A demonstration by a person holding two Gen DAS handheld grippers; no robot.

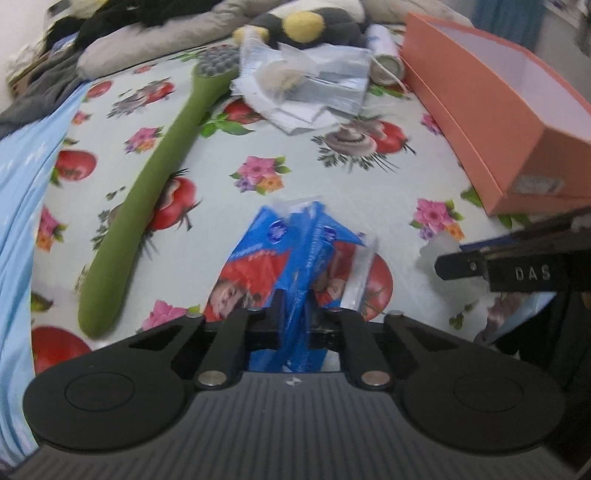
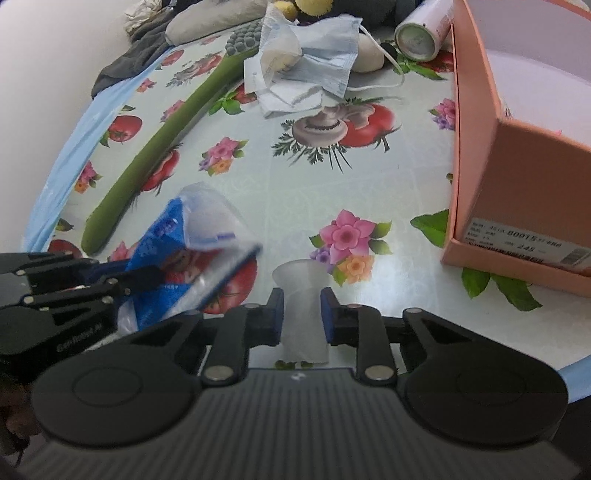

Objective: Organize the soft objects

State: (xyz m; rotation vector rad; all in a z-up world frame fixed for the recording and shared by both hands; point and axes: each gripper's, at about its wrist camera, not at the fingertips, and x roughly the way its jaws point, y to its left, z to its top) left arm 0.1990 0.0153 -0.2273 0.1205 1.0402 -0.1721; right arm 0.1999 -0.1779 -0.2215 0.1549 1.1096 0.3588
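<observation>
A blue tissue packet (image 1: 280, 254) with a red picture stands crumpled on the flowered tablecloth (image 1: 332, 192). My left gripper (image 1: 297, 314) is shut on its lower edge. In the right wrist view the same packet (image 2: 173, 258) sits at the left, with a left finger (image 2: 144, 277) on it. My right gripper (image 2: 303, 314) is shut on a white translucent soft piece (image 2: 301, 291), which is pinched narrow between the blue pads. From the left wrist view that white piece (image 1: 439, 247) shows beside a right finger (image 1: 458, 264).
An open orange shoebox (image 2: 517, 166) stands at the right. A long green massage stick (image 1: 147, 192) lies at the left. Crumpled face masks (image 1: 306, 85), a lying spray can (image 2: 415, 40), a plush toy (image 1: 306, 26) and a pillow (image 1: 155, 48) crowd the far side. Light blue cloth (image 1: 22, 184) borders the left edge.
</observation>
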